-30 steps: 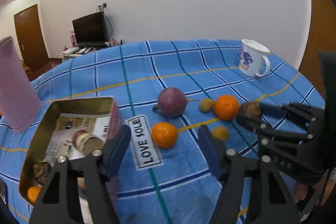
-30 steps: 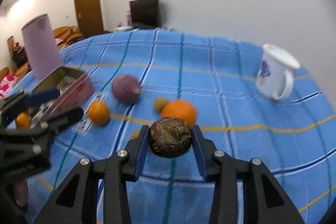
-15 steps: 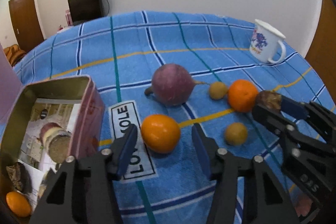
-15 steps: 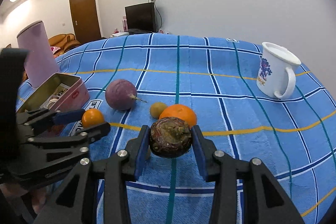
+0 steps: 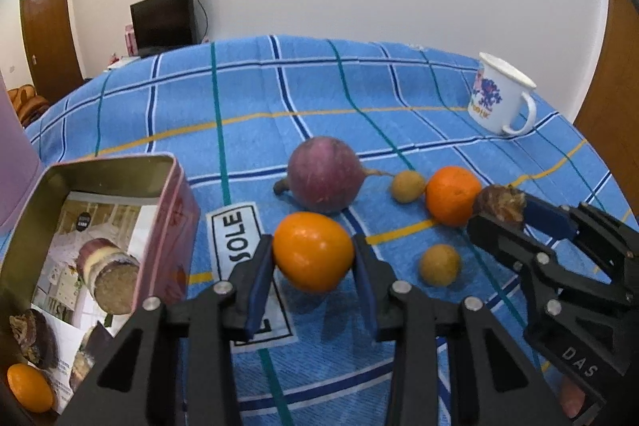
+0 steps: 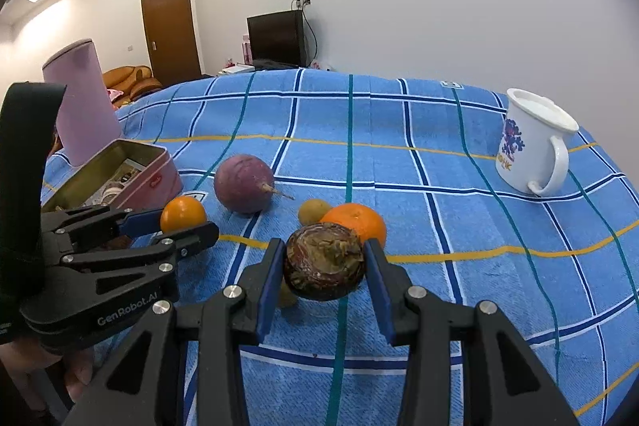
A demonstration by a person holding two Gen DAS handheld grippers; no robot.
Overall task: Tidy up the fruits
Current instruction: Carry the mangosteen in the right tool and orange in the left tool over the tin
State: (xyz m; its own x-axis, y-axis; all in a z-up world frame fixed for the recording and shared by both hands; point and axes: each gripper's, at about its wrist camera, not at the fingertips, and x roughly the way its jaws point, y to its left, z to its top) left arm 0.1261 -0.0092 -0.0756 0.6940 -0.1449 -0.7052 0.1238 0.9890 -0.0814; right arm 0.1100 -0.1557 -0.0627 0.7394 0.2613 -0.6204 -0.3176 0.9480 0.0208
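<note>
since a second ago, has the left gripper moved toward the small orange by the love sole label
Yes. The left gripper came forward from beside the tin, and its jaws have just been closing around the small orange.

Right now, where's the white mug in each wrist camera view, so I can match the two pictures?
Left wrist view: white mug at upper right, on the blue checked cloth, handle to the right.
Right wrist view: white mug at right, above centre height, handle to the right.
Shared landmark: the large purple fruit, left of the mug in both.
</note>
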